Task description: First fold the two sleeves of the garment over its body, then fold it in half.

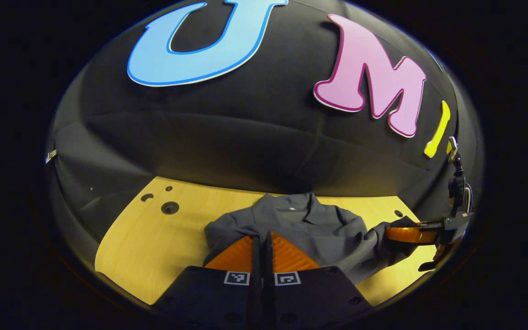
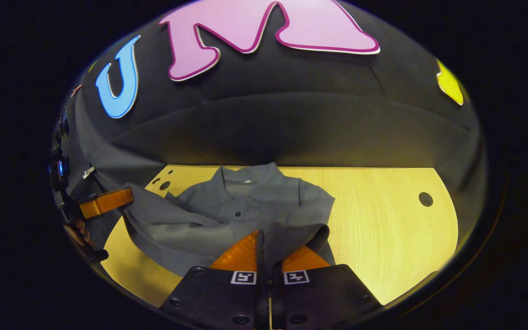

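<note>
A grey collared shirt (image 1: 305, 220) lies on the wooden table (image 1: 154, 243), its collar toward the booth wall. In the left gripper view my left gripper (image 1: 261, 237) is shut, its fingers pinching the near left edge of the cloth. The right gripper (image 1: 408, 234) shows farther right, clamped on a bunched part of the fabric. In the right gripper view my right gripper (image 2: 262, 234) is shut with a fold of the shirt (image 2: 241, 206) between its fingers. The left gripper (image 2: 108, 201) holds the stretched left edge above the table (image 2: 383, 220), with a hand behind it.
The table top has round holes at its far left corner (image 1: 170, 207) and on the right side (image 2: 426, 199). The black booth wall rises straight behind the collar. Bare wood lies to the shirt's right (image 2: 374, 238) and left (image 1: 145, 238).
</note>
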{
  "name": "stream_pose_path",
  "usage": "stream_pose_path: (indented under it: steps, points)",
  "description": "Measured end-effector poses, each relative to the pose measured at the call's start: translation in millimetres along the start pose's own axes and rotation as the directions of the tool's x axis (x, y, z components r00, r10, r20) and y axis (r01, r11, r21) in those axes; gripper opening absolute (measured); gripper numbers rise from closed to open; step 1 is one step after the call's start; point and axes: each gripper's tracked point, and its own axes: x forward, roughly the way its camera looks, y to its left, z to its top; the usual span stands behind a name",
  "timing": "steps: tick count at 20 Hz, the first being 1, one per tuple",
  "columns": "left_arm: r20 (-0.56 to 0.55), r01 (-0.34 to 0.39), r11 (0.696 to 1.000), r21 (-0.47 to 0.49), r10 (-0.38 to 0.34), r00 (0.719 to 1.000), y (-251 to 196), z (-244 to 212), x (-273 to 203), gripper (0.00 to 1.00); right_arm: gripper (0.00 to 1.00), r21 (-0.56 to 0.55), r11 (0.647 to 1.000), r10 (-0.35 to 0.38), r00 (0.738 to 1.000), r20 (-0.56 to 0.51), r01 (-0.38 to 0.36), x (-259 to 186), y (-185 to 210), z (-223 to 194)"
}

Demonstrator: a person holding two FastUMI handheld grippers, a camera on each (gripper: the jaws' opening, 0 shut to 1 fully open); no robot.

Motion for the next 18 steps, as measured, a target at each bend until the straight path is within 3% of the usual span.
stream_pose_path:
  steps: [8,13,17,18]
  points:
    - [0.034,-0.037,0.999,-0.012,0.037,0.999,20.1,-10.1,59.3,0.05,0.07,0.033,0.999,-0.030,1.000,-0.002,0.030,62.9,-15.2,-0.3]
    - [0.034,-0.048,0.998,0.046,0.047,0.998,16.4,-12.3,79.2,0.05,0.07,0.076,0.996,-0.047,0.999,-0.022,0.048,80.1,-25.5,-3.2]
    - [-0.037,-0.113,0.991,0.077,0.116,0.993,10.6,-33.5,73.1,0.11,0.18,0.068,0.995,-0.064,0.997,-0.047,0.067,82.6,-26.5,-12.3]
    - [-0.036,-0.115,0.991,0.075,0.118,0.992,5.5,-34.0,70.9,0.16,0.27,0.055,0.996,-0.073,0.996,-0.045,0.075,80.6,-27.0,-12.3]
